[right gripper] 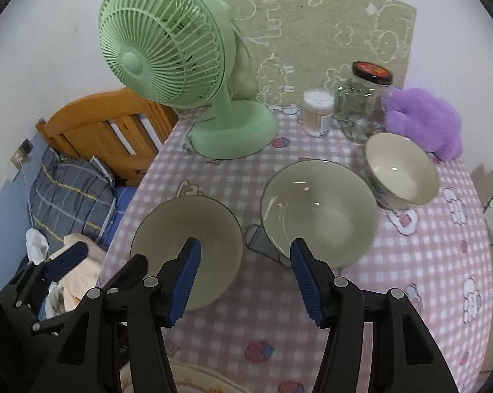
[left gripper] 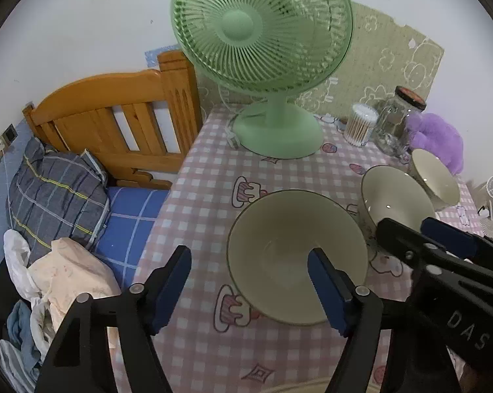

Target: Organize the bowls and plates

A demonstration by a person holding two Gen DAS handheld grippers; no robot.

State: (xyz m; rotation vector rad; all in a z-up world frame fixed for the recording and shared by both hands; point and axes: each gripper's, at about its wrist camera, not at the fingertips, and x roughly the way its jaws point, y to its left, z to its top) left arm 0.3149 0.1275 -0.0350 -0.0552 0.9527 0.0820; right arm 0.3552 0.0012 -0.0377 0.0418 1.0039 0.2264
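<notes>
Overhead: three cream bowls sit in a row on a pink checked tablecloth.
Near bowl: the near bowl lies closest to the bed, its right rim under one blue pad.
Middle bowl: the middle bowl stands just beside it, upright.
Far bowl: the far bowl tilts near a purple plush toy.
Left claw: the left gripper hangs released, jaws apart; one finger is over the near bowl, the other outside it.
Right claw: the right gripper hovers released and empty between the near and middle bowls.
Backdrop: a green fan, a cotton swab tub and a glass jar line the table's far edge.
</notes>
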